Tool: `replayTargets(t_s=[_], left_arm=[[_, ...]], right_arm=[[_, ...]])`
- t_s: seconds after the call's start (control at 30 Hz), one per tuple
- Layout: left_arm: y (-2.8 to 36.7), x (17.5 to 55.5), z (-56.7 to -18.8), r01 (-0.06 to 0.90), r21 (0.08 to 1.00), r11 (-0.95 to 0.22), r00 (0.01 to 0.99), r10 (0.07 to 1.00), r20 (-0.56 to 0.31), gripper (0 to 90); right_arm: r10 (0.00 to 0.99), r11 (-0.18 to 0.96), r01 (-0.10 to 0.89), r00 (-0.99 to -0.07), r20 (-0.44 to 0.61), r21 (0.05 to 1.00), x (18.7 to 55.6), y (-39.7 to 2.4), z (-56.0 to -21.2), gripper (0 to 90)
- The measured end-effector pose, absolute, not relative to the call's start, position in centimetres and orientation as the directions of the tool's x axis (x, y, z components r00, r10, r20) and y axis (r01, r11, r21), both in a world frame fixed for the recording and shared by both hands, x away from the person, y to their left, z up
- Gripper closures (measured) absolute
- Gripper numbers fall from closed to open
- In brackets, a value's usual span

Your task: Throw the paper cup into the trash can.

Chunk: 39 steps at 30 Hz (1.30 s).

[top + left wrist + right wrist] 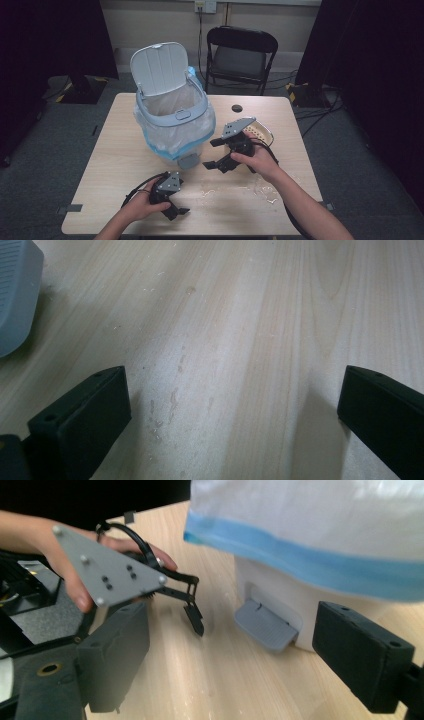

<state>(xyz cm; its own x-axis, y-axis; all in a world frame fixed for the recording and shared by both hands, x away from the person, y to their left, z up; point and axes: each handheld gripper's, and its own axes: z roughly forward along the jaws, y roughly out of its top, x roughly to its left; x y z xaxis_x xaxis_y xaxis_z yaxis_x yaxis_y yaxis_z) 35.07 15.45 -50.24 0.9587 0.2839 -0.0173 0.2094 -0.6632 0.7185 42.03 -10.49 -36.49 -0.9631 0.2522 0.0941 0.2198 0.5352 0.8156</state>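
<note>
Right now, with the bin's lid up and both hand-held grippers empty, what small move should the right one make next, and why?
Probably lower the right hand-held gripper toward the grey pedal at the foot of the lined bin. Its jaws stand open and empty, aimed at that pedal, while the left hand-held gripper rests open over bare table.

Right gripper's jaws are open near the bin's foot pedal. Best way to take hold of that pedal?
Probably the grey pedal by its free front lip, from the table side, one jaw over, one under. It sticks out flat from the bin base, the right gripper faces it.
</note>
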Motion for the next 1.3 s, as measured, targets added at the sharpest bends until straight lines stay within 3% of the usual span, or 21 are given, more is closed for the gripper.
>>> replayTargets(t_s=[1.3], left_arm=[[15.5, 35.0, -50.2, 0.21, 0.714, -0.668, 0.958, 0.286, -0.014, 0.0]], right_arm=[[0.282, 0.65, 0.215, -0.959, 0.031, 0.729, 39.4, -10.5, -48.4, 14.7]])
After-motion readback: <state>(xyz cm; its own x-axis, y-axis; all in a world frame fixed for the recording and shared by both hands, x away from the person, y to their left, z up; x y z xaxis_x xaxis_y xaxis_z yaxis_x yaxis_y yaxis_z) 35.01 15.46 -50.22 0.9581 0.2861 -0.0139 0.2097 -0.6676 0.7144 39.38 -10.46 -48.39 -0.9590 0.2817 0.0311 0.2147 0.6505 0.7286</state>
